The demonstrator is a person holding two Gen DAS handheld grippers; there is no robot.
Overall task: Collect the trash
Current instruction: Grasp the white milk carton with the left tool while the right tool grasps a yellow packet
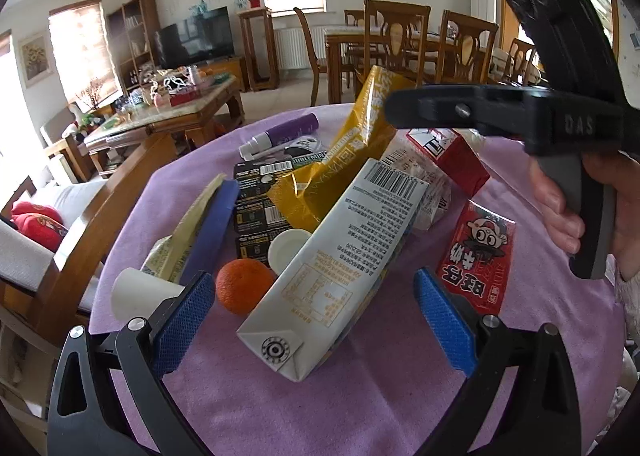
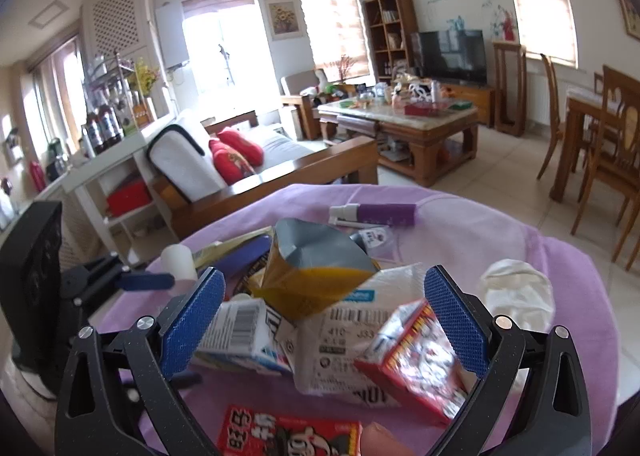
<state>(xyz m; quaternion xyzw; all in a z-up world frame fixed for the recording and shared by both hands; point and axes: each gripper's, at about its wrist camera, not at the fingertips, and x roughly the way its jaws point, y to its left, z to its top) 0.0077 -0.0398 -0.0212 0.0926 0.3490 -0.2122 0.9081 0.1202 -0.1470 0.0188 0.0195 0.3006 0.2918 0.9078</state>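
Left wrist view: left tongs spread wide, hovering low over a bench under a lilac cloth, straddling the near end of a white drink carton that lies tilted, barcode end up and fine print along its side, not gripped. Just left of it an orange; behind, a torn yellow pouch, black boxes, a purple spray bottle; to the right a red snack packet with a cartoon face. Above, a hand on the right tool's grip. Right wrist view: right tongs apart, empty, over the heap: crumpled white wrapper, small red carton near the right pad, yellow pouch gaping, silver inside, crumpled white tissue apart to the right.
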